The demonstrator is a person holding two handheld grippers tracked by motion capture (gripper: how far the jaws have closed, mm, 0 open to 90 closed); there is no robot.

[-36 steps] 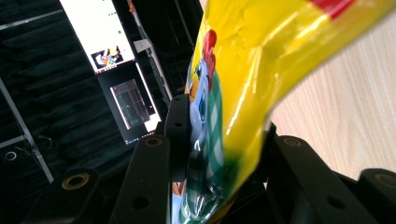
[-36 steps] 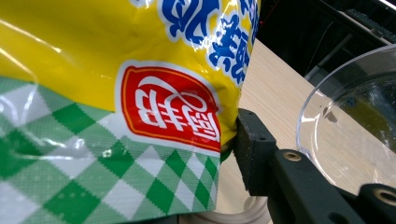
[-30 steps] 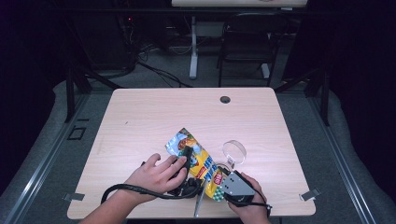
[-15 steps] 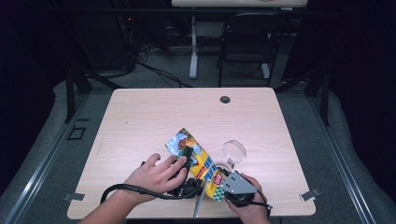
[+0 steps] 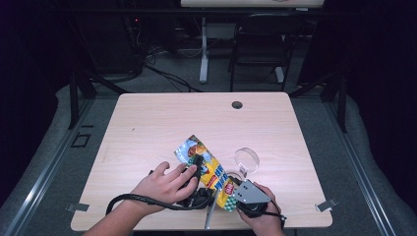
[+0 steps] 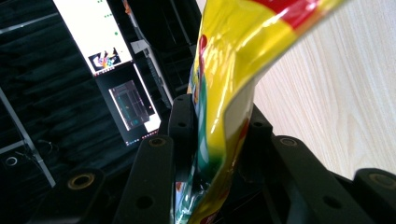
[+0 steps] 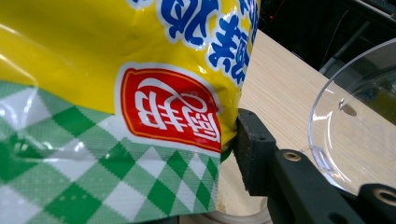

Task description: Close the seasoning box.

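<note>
Lying on the worktop (image 5: 147, 128), the snack bag (image 5: 209, 167) is gripped by the left tongs (image 5: 196, 164), just closing, and by the right tongs (image 5: 231, 189) beside a clear bowl (image 5: 246, 161).

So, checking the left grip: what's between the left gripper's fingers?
The snack bag, pinched between the two black fingers, in the left gripper view.

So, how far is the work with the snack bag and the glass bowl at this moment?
Done: both grippers have the snack bag, lying near the table's front edge. The left gripper pinches it, and its jaws have just been closing. The right gripper is at the bag's green checked end; one jaw sits at the edge.
In hand: apparently opening the bag, which looks sealed.
Left: probably emptying it into the clear bowl, which looks empty.
</note>
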